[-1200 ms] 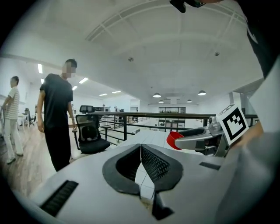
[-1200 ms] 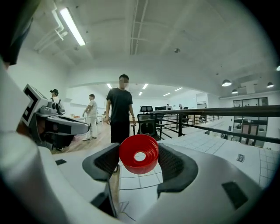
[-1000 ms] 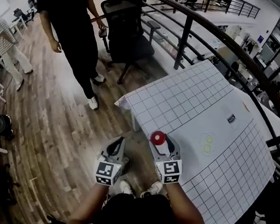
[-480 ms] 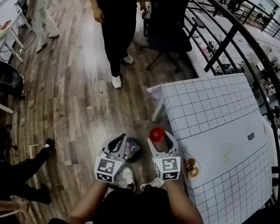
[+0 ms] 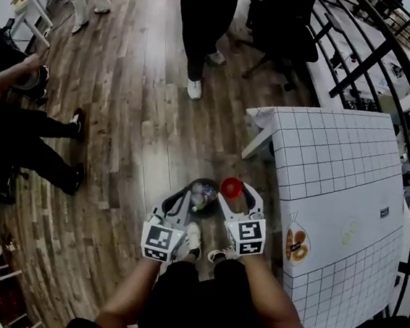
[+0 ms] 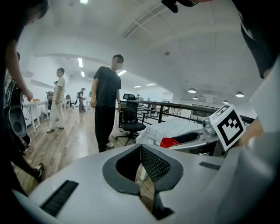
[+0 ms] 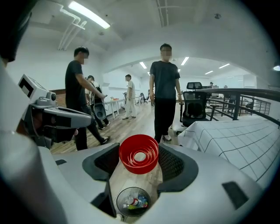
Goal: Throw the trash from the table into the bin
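Note:
My right gripper point(image 5: 235, 197) is shut on a clear bottle with a red cap point(image 5: 232, 187), held cap-forward over the round black bin point(image 5: 202, 193) on the wood floor. In the right gripper view the red cap point(image 7: 139, 154) sits between both pads of my right gripper point(image 7: 139, 161). Below it lies the bin point(image 7: 133, 202), with bottles and wrappers inside. My left gripper point(image 5: 178, 203) hovers at the bin's left rim, shut and empty. Its closed jaws point(image 6: 141, 151) show nothing between them. An orange snack packet point(image 5: 297, 244) lies on the grid-cloth table point(image 5: 336, 159).
My shoes point(image 5: 191, 242) stand just behind the bin. A person in black point(image 5: 205, 21) stands ahead on the floor, with an office chair point(image 5: 284, 37) behind. More people are at the left point(image 5: 19, 125). A black railing point(image 5: 376, 61) runs behind the table.
Both grippers have swung left and down, from the table's edge to above the bin. The bin has come into view beneath them. The bottle stays in the right gripper.

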Tool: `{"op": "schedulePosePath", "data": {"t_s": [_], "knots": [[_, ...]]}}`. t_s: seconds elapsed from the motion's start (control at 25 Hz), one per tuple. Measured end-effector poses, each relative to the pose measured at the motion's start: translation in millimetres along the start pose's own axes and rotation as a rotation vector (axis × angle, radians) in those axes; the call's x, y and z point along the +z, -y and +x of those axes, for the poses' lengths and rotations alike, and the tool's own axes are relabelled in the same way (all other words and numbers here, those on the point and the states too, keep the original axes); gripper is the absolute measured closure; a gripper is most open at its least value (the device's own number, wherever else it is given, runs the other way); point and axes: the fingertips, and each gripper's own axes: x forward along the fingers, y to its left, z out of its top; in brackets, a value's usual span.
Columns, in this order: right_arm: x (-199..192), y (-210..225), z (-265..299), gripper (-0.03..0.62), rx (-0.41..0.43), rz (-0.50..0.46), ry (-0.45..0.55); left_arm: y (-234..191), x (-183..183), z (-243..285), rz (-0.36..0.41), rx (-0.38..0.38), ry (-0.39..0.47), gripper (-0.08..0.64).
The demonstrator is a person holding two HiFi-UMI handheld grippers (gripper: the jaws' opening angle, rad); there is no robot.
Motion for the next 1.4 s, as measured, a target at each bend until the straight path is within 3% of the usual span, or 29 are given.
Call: {"op": "schedulePosePath", "data": {"t_s": [0.8,1.16,1.4], "knots": [[-126.4,-42.8,70.6,0.296,0.11,0.018,-0.218,-31.6,-125.5,6.8,-0.086,0.033,-0.143,0.537],[-165.1,-42.8,99.2,0.295,0.092,0.062,-0.282,-36.5,-149.1,10.5,-0.103,0.039,-0.176,0.537],[-179.7,-46.4,102.0,0.253,0.101,0.062,-0.33,-38.0,-151.3,7.9,-0.104,0.041,-0.186,0.537]]}}
